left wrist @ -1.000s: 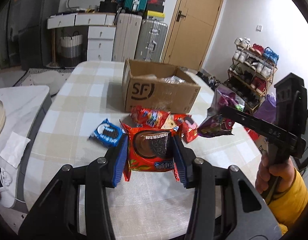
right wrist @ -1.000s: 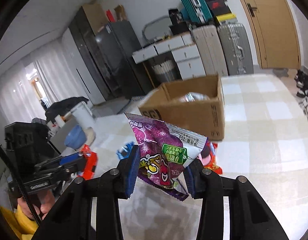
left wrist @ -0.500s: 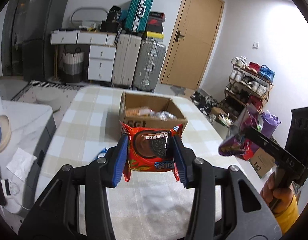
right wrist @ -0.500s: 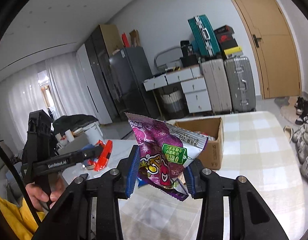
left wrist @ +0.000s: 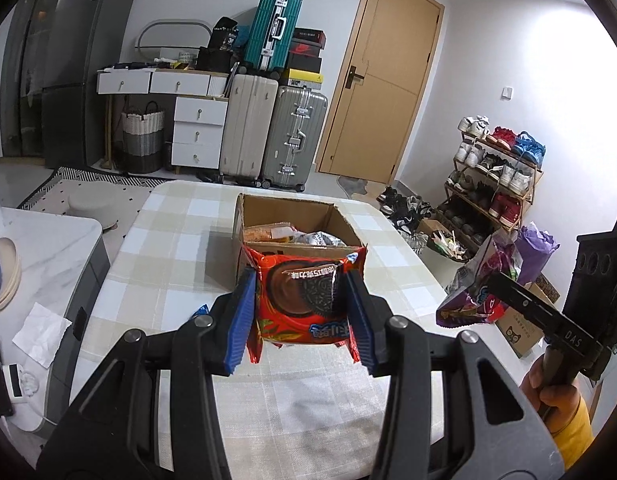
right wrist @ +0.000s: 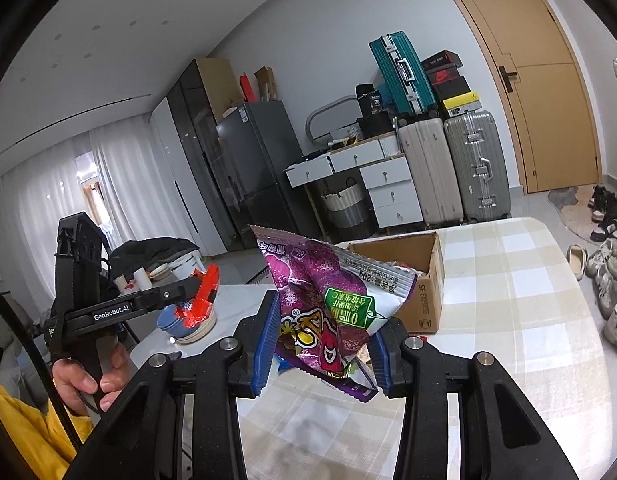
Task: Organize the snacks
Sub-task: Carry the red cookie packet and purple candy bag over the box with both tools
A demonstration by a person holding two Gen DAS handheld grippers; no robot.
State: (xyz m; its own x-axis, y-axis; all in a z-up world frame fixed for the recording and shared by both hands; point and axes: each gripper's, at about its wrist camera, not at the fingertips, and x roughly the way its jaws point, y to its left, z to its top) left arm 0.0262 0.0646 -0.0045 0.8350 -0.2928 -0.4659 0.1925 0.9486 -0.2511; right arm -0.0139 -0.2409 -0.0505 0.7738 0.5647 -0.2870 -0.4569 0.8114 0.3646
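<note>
My left gripper [left wrist: 302,316] is shut on a red Oreo packet [left wrist: 304,300] and holds it up in front of the open cardboard box [left wrist: 268,212] on the checked table. The box holds several snack packs. My right gripper [right wrist: 322,344] is shut on a purple snack bag [right wrist: 320,292], raised above the table with the box [right wrist: 422,300] behind it. The right gripper with its purple bag [left wrist: 474,292] shows at the right of the left wrist view. The left gripper with the red packet [right wrist: 204,292] shows at the left of the right wrist view.
A blue packet corner [left wrist: 200,311] peeks out below my left fingers. A white side counter [left wrist: 36,264] with bowls and a tissue stands left of the table. Suitcases [left wrist: 276,136], drawers, a door and a shoe rack [left wrist: 496,176] line the room behind.
Both grippers have lifted their packets well above the table. The view has tilted up, so the snacks lying in front of the box have dropped out of sight.
</note>
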